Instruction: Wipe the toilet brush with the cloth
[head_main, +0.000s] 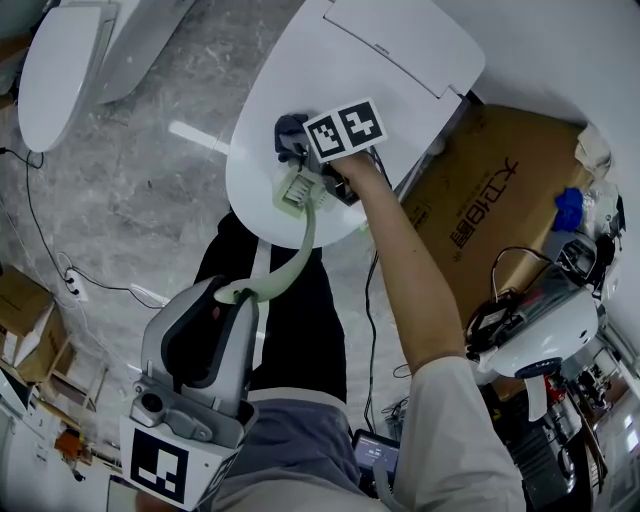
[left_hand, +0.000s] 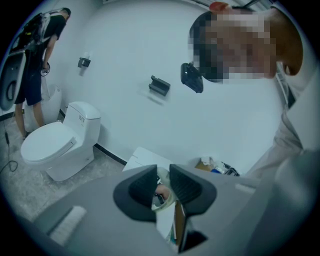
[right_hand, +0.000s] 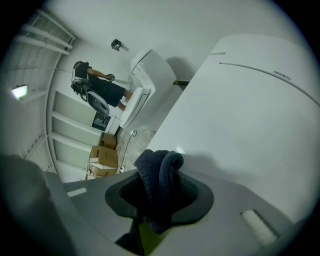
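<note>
At six o'clock, nearest, the left gripper (head_main: 236, 296) clamps the toilet brush (head_main: 303, 235) by its handle. Toward twelve, the right gripper (head_main: 300, 150) pinches the cloth (head_main: 289, 128), seemingly against the brush head above the toilet lid (head_main: 400, 90). Hold the handle steady and wipe firmly.

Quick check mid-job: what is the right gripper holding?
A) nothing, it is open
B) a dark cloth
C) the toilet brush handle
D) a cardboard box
B: the right gripper view shows the right gripper shut on a dark cloth, while the left gripper holds the toilet brush by its handle.
</note>
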